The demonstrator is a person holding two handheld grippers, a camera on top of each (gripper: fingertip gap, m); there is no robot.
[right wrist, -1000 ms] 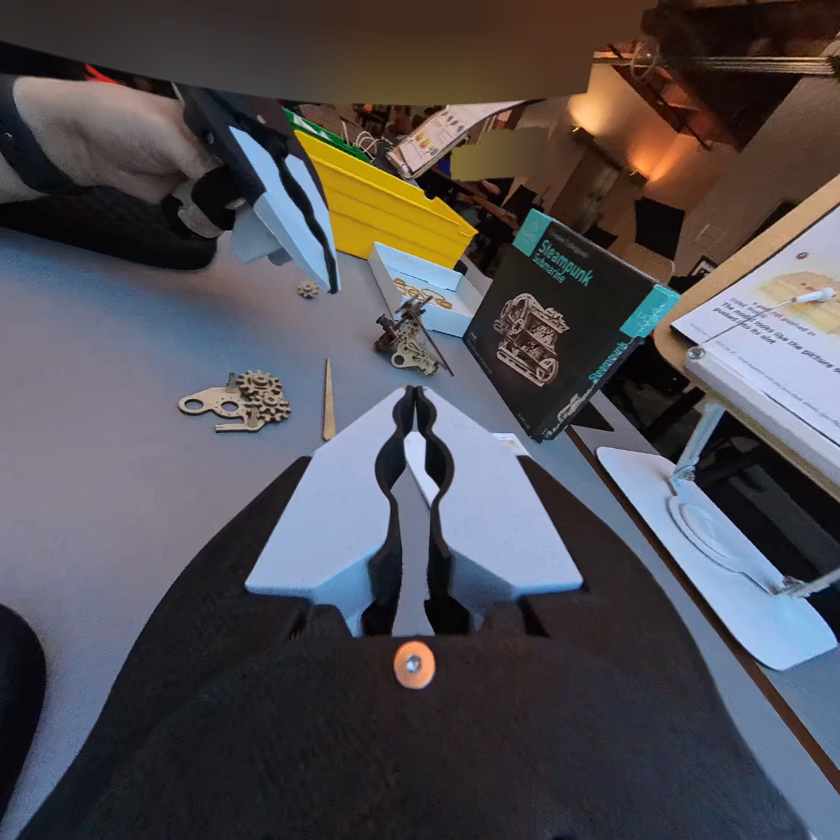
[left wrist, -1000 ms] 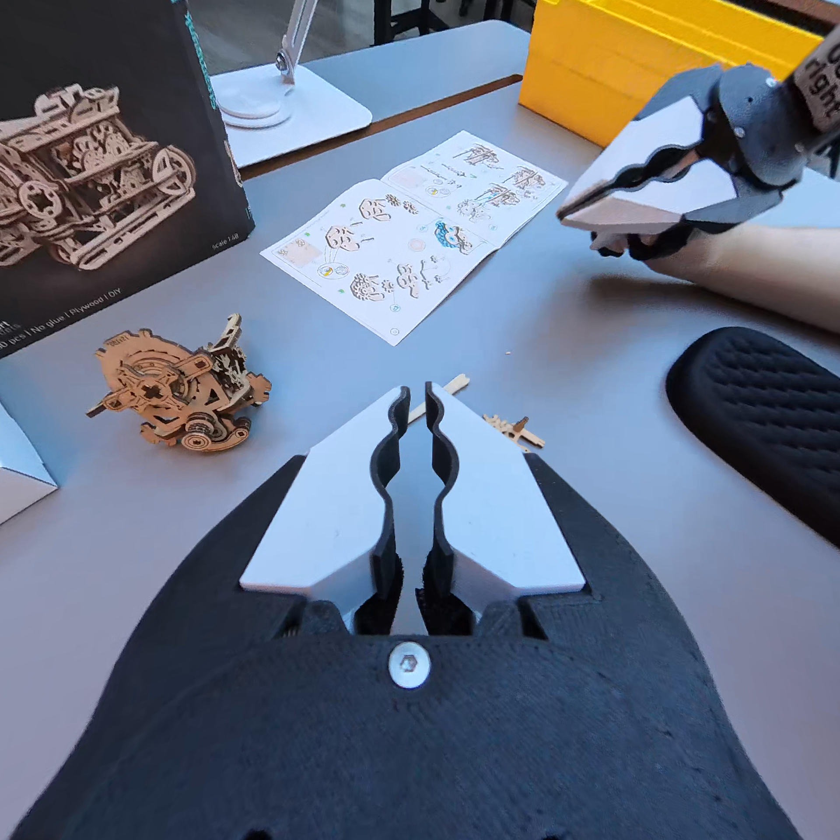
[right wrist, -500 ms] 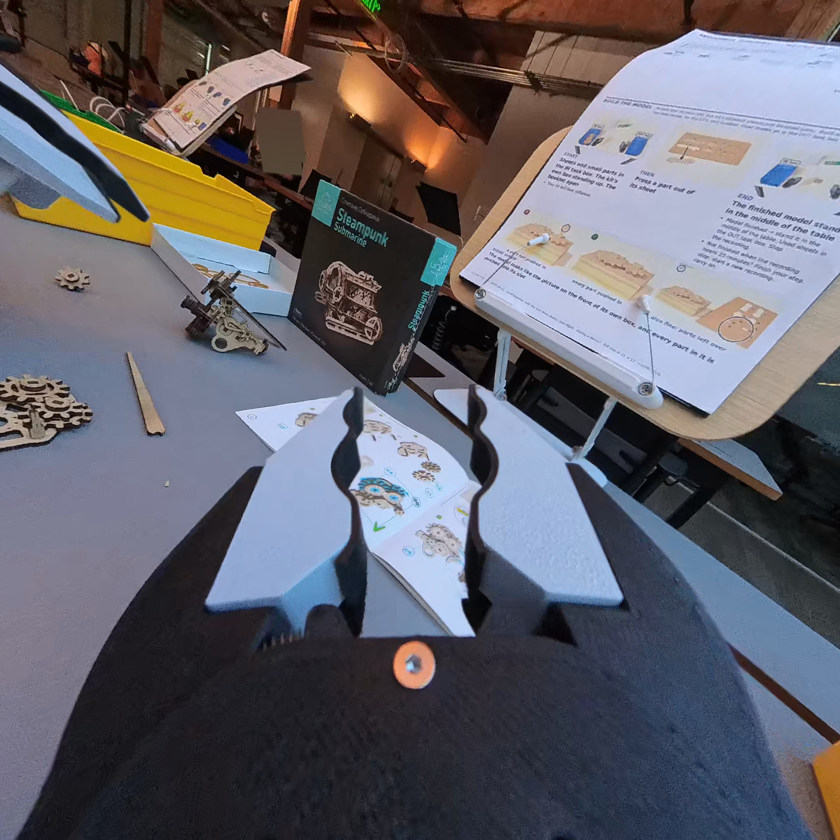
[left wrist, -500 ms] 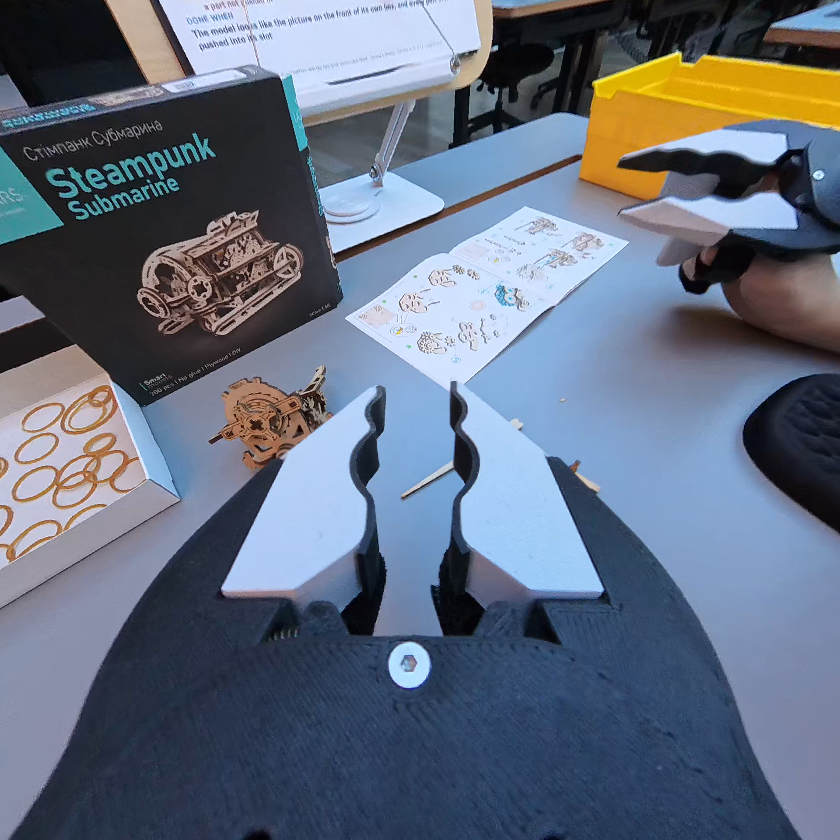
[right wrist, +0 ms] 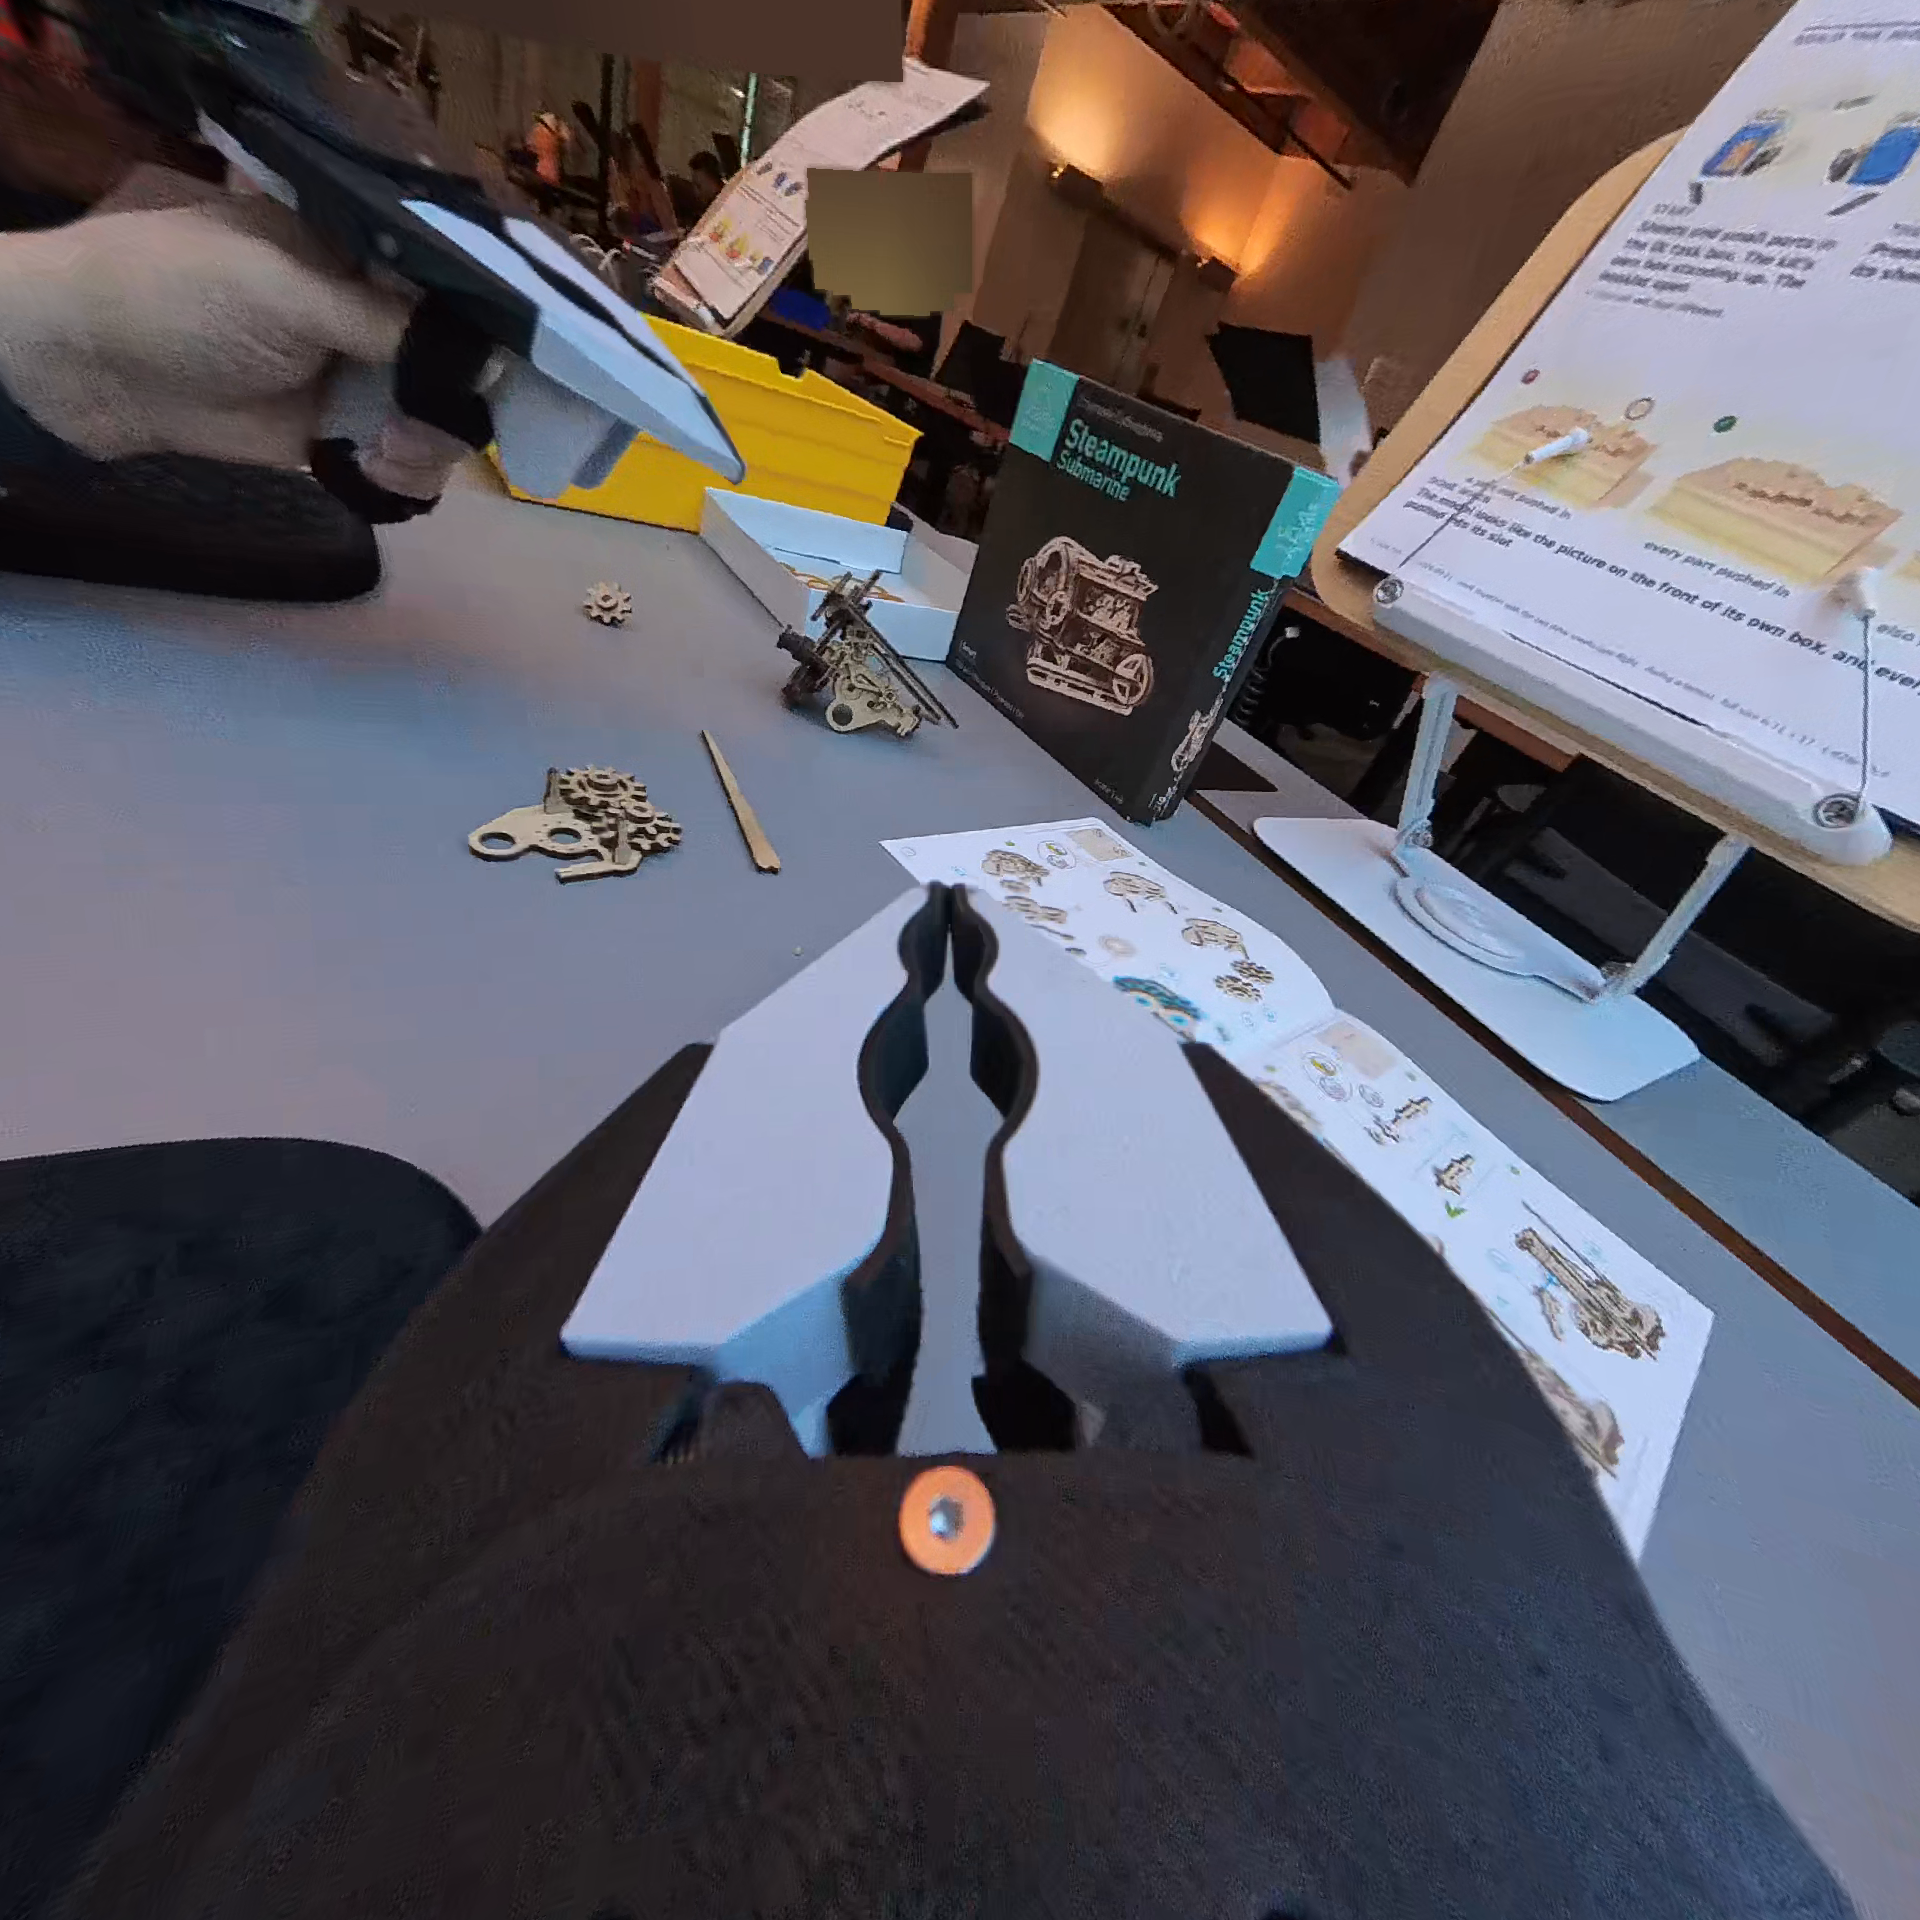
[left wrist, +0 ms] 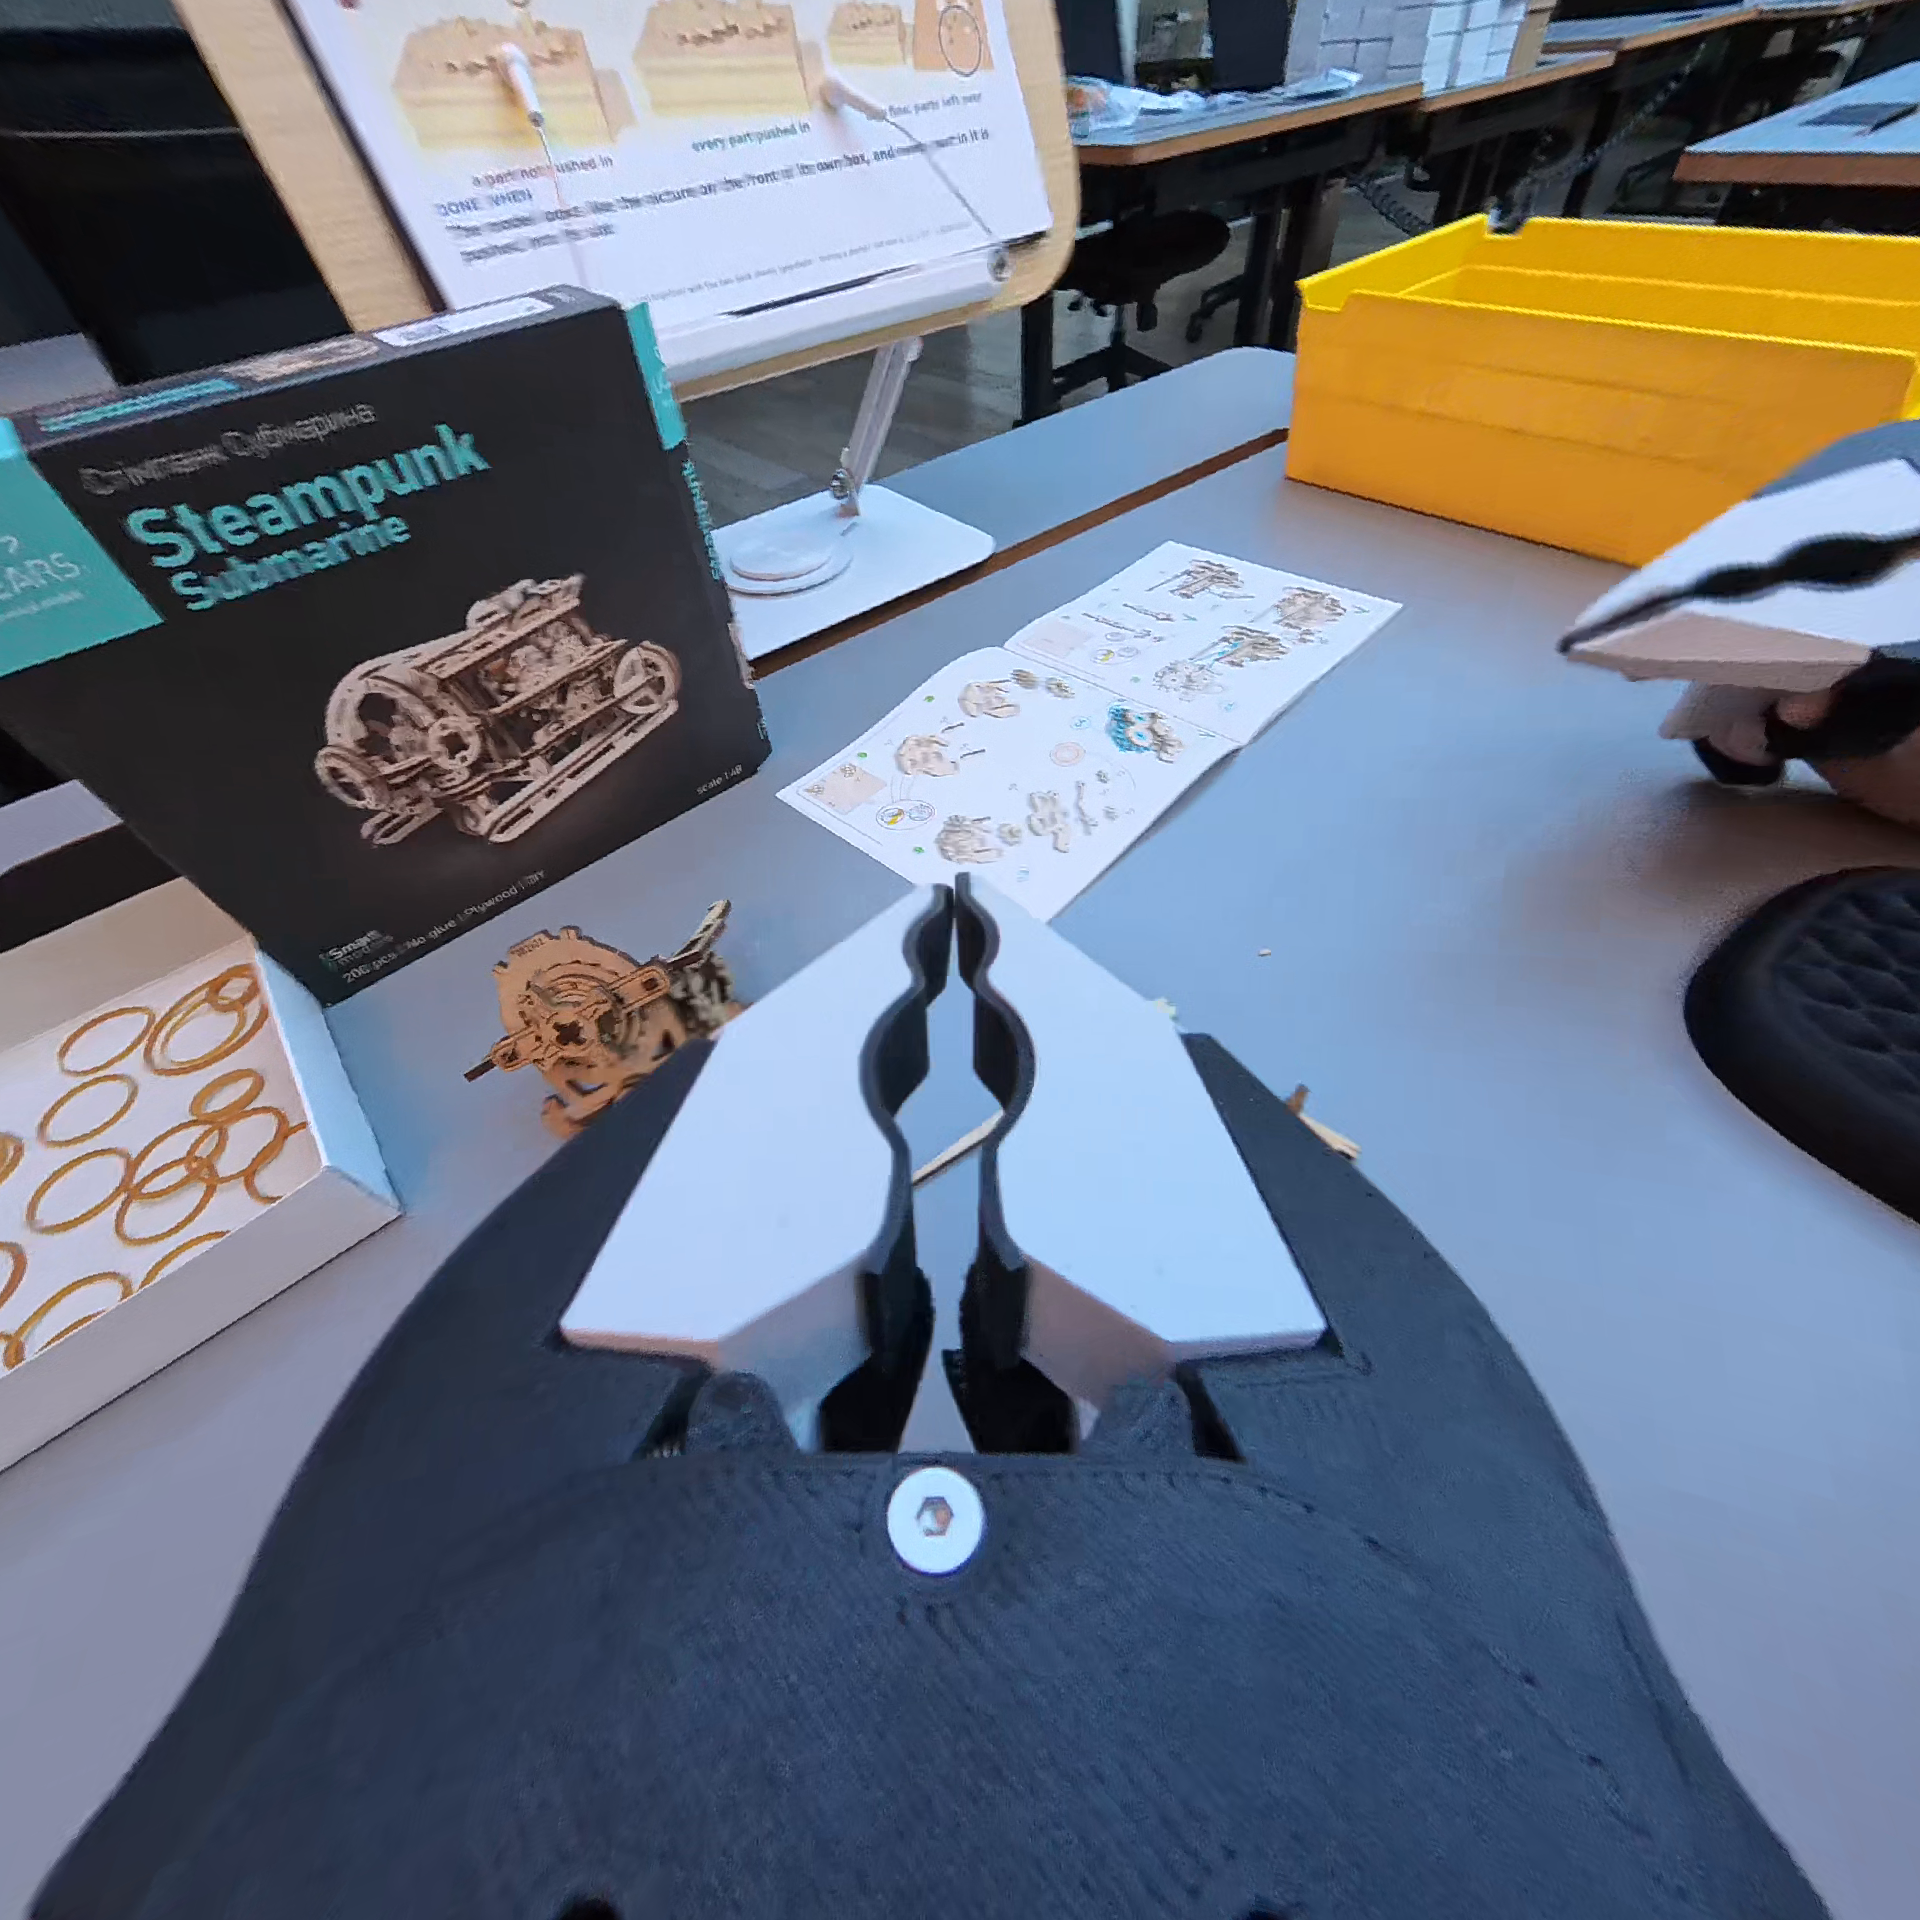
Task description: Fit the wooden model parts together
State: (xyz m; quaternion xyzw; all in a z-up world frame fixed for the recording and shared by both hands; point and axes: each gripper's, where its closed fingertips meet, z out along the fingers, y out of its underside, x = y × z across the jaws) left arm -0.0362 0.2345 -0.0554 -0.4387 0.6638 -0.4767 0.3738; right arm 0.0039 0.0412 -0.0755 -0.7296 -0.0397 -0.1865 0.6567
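A part-built wooden model (left wrist: 592,1023) stands on the grey table in front of the black kit box (left wrist: 384,623); it also shows in the right wrist view (right wrist: 857,665). A wooden plate with gears (right wrist: 577,826), a thin wooden stick (right wrist: 740,800) and a small loose gear (right wrist: 608,603) lie on the table. My left gripper (left wrist: 953,899) is shut and empty, held above the table just right of the model. My right gripper (right wrist: 948,904) is shut and empty over the edge of the instruction booklet (right wrist: 1299,1060). Each gripper shows in the other's view, the right one (left wrist: 1745,613) and the left one (right wrist: 582,353).
A white tray of rubber bands (left wrist: 135,1143) sits left of the box. A yellow bin (left wrist: 1600,384) stands at the far right. A document stand (right wrist: 1662,520) rises behind the table edge. A black wrist rest (left wrist: 1829,1029) lies at the right. The booklet (left wrist: 1081,727) lies open mid-table. There is about 20 centimetres between the tips of the two grippers.
Both grippers stood open half a second ago and are shut now, holding nothing. The left view has tilted up and back; the right gripper has swung back toward the wooden parts.
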